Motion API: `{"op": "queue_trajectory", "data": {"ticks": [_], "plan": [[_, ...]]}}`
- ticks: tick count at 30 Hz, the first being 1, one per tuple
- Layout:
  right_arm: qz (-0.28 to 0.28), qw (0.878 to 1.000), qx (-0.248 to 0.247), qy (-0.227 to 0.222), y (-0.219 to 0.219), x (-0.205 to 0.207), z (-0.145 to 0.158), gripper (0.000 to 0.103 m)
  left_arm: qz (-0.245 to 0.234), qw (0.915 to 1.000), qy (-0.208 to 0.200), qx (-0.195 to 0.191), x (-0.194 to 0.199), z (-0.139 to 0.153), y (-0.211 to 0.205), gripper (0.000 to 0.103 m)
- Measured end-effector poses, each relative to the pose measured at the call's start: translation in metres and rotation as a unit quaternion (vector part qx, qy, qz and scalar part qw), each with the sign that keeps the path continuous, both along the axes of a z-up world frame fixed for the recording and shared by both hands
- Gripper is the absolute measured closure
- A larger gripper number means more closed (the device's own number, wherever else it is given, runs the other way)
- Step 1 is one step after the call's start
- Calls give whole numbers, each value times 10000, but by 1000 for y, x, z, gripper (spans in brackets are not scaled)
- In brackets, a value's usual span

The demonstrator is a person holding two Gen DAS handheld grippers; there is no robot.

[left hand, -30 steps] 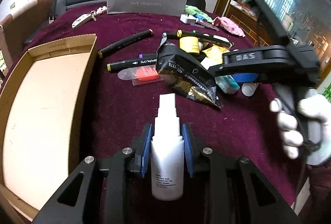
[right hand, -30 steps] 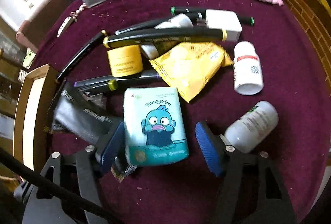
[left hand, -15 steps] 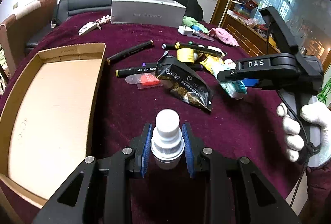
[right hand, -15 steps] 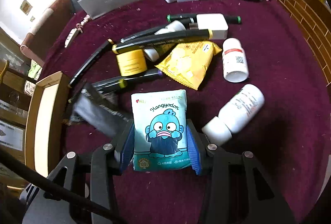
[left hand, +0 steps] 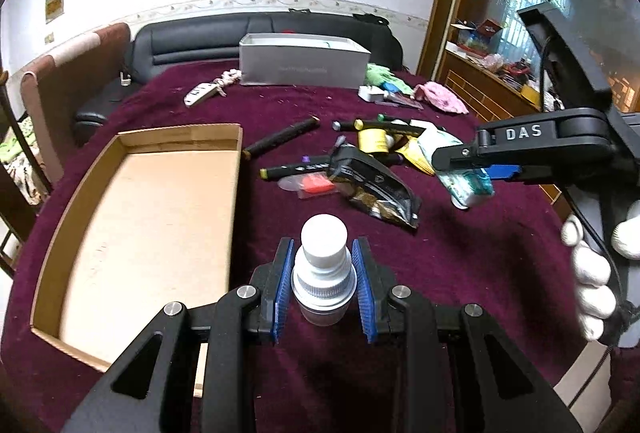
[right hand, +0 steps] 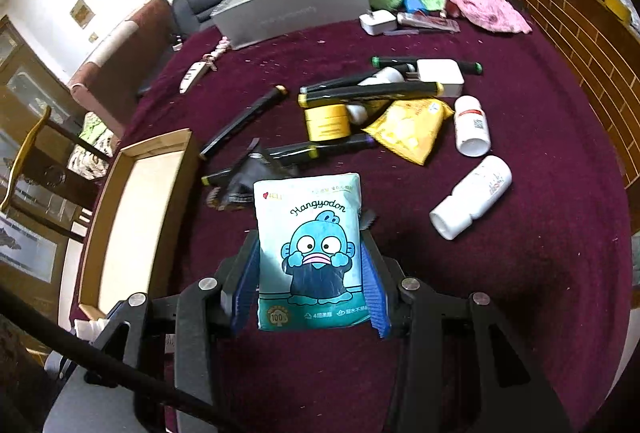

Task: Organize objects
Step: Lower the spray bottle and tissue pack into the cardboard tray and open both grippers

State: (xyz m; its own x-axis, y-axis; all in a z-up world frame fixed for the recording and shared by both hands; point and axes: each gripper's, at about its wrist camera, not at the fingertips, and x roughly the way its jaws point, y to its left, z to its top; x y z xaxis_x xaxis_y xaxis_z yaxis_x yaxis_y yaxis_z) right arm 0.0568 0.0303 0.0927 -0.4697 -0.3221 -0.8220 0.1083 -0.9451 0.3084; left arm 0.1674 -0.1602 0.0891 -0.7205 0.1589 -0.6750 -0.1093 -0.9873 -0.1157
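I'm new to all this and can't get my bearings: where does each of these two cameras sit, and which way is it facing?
Left wrist view: sits on the left claw, looking forward and down over the maroon table; it shows that claw shut on a white spray bottle, plus the right claw in a white-gloved hand.
Right wrist view: sits on the right claw, looking down at the clutter; its pads grip a Hangyodon tissue pack.
Shared: the cardboard tray, grey box, yellow jar.
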Motion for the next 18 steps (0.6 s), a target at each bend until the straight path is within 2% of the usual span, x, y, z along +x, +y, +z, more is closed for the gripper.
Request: {"op": "queue_trajectory", "data": {"ticks": [9,18], "plan": [[239,9996,-37,155,-31,8,12,58,308,9995,48,-80,0,2,-26,78],[550,9979,-329,52,-73,-2,16,58,552,9978,101,-353,-17,7,-56,78]]}}
